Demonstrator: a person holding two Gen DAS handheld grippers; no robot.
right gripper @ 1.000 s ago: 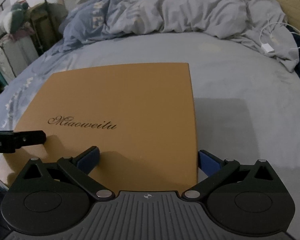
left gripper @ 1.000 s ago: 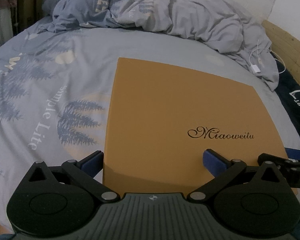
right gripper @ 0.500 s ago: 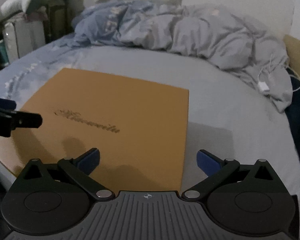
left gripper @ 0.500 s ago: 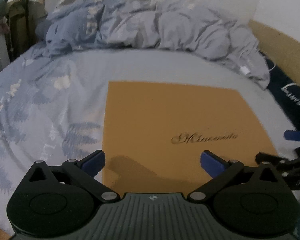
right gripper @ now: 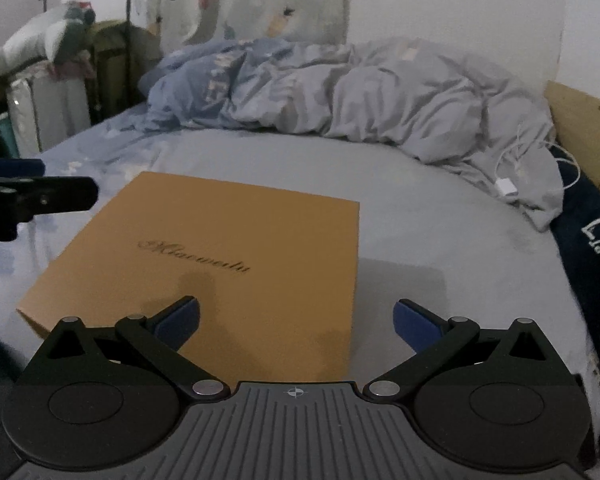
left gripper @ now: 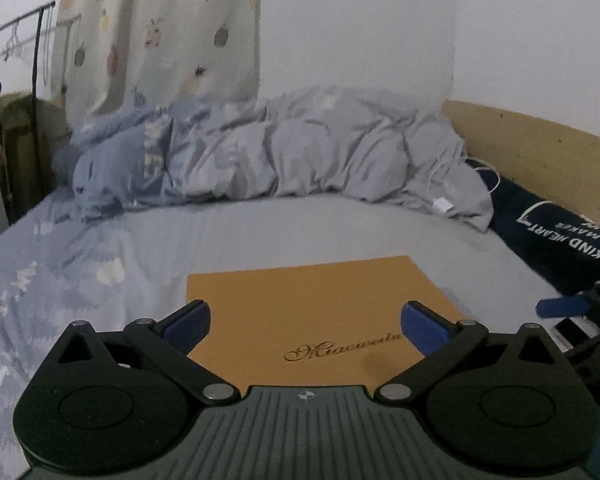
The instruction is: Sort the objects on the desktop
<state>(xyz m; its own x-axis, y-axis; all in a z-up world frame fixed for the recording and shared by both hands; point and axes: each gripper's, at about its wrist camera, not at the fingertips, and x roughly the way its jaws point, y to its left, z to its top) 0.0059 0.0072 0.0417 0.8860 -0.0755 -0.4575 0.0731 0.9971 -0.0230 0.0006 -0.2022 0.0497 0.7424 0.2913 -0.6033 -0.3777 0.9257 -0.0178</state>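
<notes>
Tilting up compared to a second ago, both claws are now showing the wall and curtain (left gripper: 160, 32). Left claw (left gripper: 306, 322) and right claw (right gripper: 296, 320) are hanging wide apart, gripping nothing. Orange box (left gripper: 320, 312) with gold script lettering is lying flat on the bed (left gripper: 260, 232), just ahead of them.

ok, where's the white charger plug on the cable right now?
The white charger plug lies at the bed's far right on the crumpled grey duvet, beside the dark navy pillow, well beyond the flat orange box.
</notes>
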